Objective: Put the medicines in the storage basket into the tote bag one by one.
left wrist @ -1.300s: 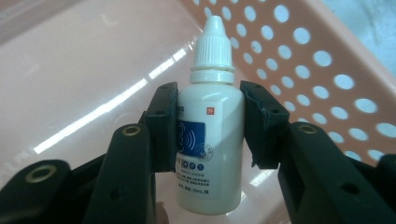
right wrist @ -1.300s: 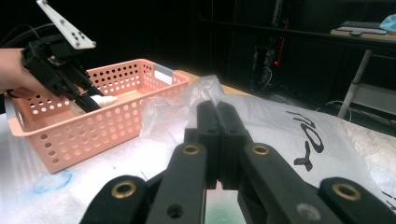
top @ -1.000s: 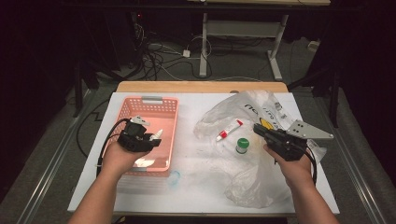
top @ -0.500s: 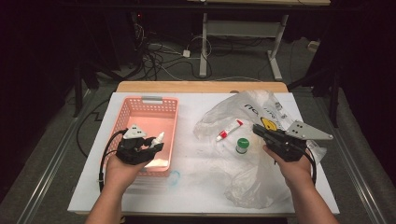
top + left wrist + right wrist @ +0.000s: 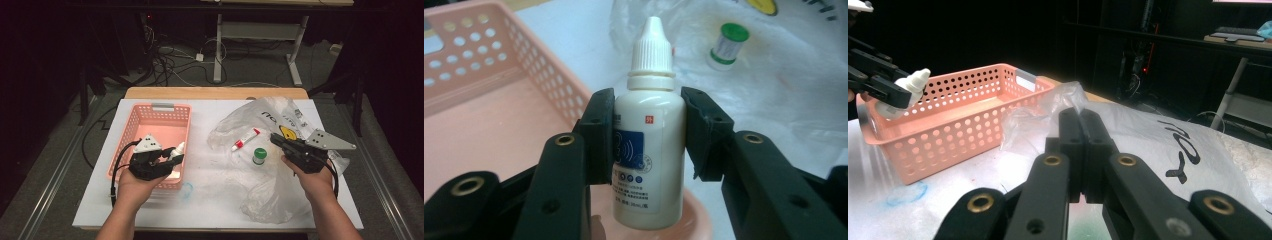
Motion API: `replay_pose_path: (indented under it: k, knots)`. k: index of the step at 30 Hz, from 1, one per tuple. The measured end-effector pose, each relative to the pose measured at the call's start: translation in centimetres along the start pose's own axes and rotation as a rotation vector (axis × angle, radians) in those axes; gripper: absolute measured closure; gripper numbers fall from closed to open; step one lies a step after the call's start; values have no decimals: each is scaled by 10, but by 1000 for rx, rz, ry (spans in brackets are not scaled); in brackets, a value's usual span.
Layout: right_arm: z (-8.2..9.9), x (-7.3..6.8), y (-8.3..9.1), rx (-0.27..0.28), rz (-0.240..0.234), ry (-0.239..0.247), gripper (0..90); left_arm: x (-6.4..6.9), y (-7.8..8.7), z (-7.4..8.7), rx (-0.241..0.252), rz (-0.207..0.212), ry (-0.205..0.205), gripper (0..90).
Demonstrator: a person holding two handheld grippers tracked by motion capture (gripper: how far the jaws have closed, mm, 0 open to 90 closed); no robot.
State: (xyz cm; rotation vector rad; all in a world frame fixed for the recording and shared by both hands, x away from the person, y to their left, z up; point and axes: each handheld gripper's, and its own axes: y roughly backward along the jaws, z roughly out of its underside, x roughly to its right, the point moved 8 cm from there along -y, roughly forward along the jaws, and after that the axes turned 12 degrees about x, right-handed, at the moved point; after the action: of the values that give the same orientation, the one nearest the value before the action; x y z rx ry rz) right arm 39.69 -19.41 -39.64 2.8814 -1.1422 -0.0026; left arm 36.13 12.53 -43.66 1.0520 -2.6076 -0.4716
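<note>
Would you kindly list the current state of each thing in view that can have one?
White plastic dropper bottle: capped, clamped in the left gripper, over the basket's near edge.
Pink perforated plastic basket: upright, nothing seen lying in it.
Clear plastic bag: crumpled, lying flat.
Red-capped white tube: lying on the bag.
Green-lidded small jar: upright, lidded.
Right gripper: jaws shut, nothing between them.

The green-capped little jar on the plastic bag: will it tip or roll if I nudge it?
The green-capped jar stands upright and looks squat, so probably slow to tip. Once over, its round body would likely roll. The crinkled plastic bag beneath may slide or bunch, shifting it.
</note>
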Motion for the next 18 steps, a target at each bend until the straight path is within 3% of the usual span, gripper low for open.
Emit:
replay_pose_path:
  k: [18]
  knots:
    - [-1,-2,0,2,-3,2,900,43,-26,0,10,105,-27,579]
